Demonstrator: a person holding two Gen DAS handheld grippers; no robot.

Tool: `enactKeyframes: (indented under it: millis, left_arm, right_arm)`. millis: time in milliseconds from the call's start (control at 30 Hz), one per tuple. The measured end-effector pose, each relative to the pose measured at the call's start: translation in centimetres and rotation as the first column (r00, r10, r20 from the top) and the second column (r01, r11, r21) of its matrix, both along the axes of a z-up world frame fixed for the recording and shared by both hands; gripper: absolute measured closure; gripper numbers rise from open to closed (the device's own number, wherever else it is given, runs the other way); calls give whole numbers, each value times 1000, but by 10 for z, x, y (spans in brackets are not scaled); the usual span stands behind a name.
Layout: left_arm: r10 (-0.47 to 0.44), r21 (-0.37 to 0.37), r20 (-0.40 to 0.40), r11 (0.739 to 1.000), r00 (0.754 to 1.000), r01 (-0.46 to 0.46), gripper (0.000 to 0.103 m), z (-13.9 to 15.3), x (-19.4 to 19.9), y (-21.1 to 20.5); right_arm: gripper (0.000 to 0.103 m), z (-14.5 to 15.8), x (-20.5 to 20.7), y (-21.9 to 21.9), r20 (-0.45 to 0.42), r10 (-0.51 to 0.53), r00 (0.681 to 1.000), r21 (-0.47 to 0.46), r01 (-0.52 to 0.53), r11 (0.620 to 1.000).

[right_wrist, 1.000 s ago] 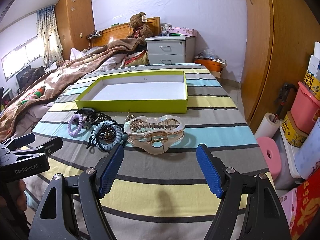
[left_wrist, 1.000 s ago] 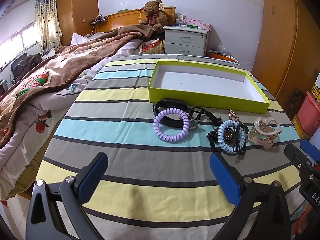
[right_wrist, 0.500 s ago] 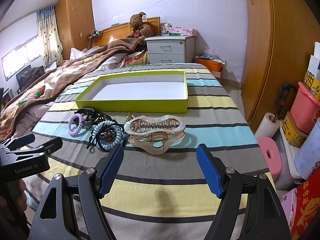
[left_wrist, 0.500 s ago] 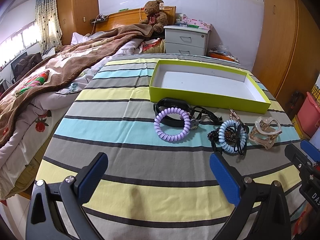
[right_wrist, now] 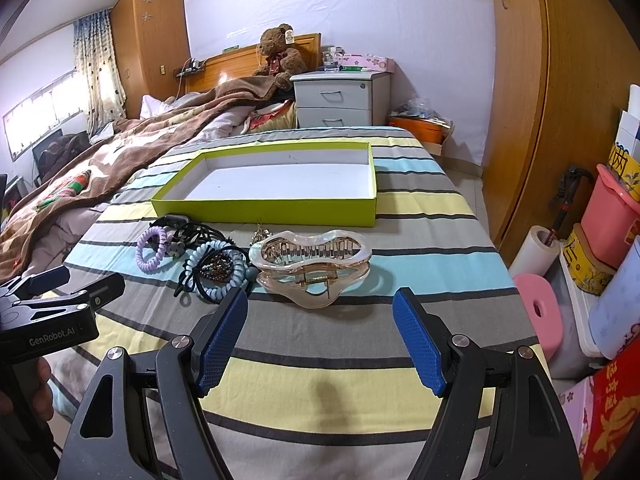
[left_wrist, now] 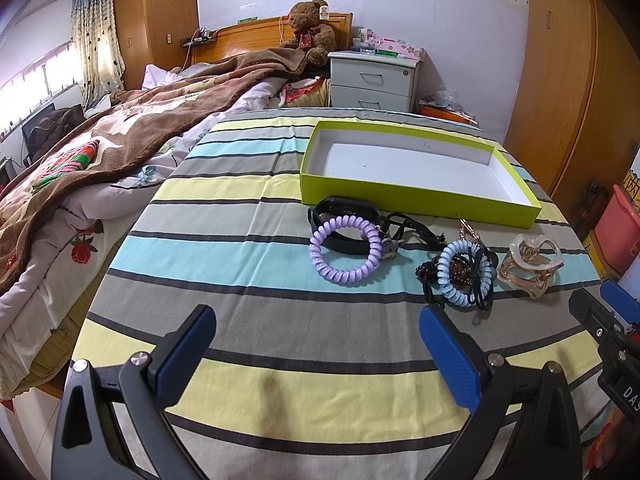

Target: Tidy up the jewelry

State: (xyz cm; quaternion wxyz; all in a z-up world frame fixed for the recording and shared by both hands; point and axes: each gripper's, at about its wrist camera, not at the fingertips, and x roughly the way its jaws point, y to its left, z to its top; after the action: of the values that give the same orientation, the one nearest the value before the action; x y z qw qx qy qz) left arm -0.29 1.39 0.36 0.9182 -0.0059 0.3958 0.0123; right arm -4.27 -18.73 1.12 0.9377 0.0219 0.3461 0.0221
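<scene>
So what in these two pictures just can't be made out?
- Beaded piece, left wrist view: sits inside the blue coil tie, with black cords across it; too tangled to identify.
- Small gold ornament, right wrist view: mostly behind the clear hair claw.
- Black band, left wrist view: partly covered by the purple coil tie.
- Right hand-held gripper, left wrist view: cut off by the edge.

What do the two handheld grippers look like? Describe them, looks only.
Both match: the left gripper and right gripper have black angular frames with silver screws, and flat fingers faced with textured blue pads. White lettering on the left gripper's body reads "GenRobot.AI" in the right wrist view. No cables or sleeves show.
</scene>
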Motion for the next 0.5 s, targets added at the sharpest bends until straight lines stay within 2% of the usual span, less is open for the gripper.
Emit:
enactKeyframes:
  millis: [333,500]
  left_arm:
    - [-3,-4,-5,1000,1000,3,0,-1,2,-1]
    - [-25,-42,-2,999,1000,24,0,-1,4,4]
  right_arm:
    - [28,0,0,1,-2,-1,1000,-1,1,1000]
    - [28,-1,4,-2,-6,-10,1000,11,11,1000]
